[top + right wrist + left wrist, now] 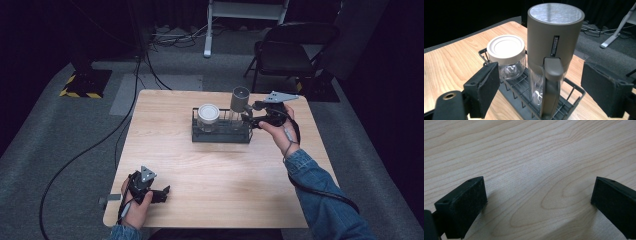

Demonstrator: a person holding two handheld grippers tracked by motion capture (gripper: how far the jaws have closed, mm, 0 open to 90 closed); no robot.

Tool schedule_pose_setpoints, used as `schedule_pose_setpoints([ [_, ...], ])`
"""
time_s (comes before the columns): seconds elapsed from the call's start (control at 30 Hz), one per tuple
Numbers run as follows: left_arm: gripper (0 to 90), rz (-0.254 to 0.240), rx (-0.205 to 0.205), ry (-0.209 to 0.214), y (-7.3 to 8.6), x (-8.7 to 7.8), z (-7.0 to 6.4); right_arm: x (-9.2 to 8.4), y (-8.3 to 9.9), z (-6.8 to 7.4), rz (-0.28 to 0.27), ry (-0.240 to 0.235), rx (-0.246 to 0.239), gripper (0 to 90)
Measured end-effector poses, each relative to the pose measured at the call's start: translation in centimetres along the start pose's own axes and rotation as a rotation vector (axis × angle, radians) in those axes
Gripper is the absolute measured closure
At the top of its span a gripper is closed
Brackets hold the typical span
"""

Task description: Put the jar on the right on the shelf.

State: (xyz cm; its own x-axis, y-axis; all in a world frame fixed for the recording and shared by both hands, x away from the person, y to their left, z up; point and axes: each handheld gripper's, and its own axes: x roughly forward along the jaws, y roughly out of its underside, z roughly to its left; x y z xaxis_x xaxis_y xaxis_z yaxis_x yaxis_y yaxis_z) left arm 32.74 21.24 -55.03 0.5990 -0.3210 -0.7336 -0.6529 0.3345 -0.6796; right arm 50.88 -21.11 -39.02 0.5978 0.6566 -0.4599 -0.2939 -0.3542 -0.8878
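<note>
High view: my right tool [251, 114] released beside the grey dispenser [239, 100] in the wire rack [221, 134] at bench [215, 165] centre-right, left tool [162, 192] lower left; left gripper view: left tool [537, 197] released over bare bench [529, 157]; right gripper view: right tool's [540, 82] jaws apart around the dispenser [555, 37], not touching, beside the white-lidded jar [506, 56].

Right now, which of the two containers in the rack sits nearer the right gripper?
The tall grey-topped container, with a handle; the short white-lidded jar stands farther along the rack.

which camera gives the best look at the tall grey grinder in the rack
The right gripper view: the grey grinder stands close up, its label, handle and clear base visible. The high view shows it small and distant in the wire rack. The left gripper view faces bare table.
</note>
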Motion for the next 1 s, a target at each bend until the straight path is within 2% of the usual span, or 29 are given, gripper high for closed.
schedule_pose_setpoints([
  [0.53,0.1,0.001,0.001,0.000,0.0,0.0,0.0,-4.1,1.7,0.4,-0.007,-0.002,0.012,15.8],
  [1.0,0.1,0.000,0.003,0.000,-0.1,0.1,0.1,-7.5,4.1,0.0,0.000,0.026,0.030,15.8],
])
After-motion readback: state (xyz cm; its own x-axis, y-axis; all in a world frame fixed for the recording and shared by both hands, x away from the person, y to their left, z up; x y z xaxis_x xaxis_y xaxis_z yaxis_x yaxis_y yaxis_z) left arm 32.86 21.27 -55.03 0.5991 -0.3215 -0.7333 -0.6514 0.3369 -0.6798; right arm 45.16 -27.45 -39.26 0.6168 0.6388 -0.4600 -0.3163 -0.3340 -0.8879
